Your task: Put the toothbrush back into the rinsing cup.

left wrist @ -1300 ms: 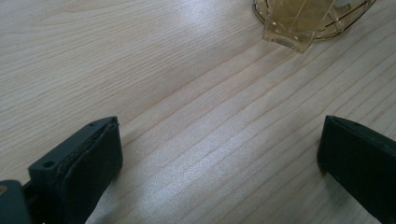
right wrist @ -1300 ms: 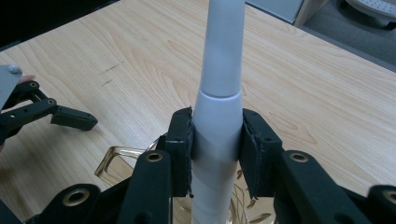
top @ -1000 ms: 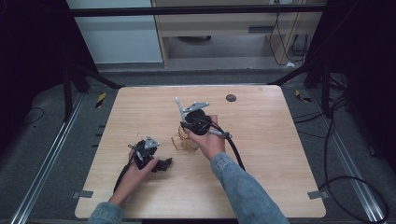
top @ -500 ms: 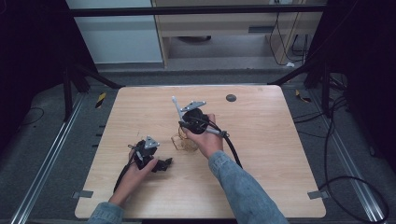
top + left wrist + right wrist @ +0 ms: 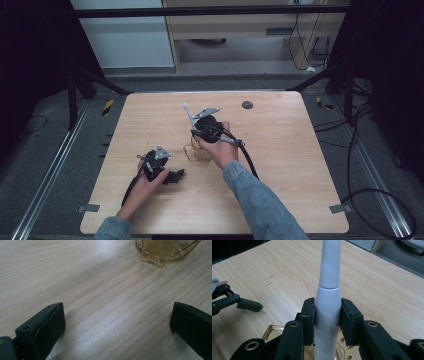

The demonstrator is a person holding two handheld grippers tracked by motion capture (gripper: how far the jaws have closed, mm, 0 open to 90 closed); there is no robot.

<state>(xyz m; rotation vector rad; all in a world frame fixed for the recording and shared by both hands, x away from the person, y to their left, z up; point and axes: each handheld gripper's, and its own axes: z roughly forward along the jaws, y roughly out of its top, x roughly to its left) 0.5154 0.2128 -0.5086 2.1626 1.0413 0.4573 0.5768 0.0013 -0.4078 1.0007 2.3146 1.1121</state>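
Both pads of right gripper (image 5: pixel 327 323) clamp white handle (image 5: pixel 327 315); left gripper (image 5: pixel 117 327) gapes

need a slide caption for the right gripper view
Right gripper clamps a white toothbrush handle upright above a gold wire holder on the wooden table.

This looks like a lab or test workshop. A bare light wooden table (image 5: pixel 280 200) stands in the middle of the frame on a grey speckled floor (image 5: pixel 45 170), enclosed by black metal frame bars (image 5: pixel 210 11) across the top. Aluminium rails (image 5: pixel 50 170) run along the lower left and lower right. Loose black cables (image 5: pixel 380 200) trail at the right, and yellow-black hazard tape (image 5: pixel 107 106) marks the floor at the upper left.
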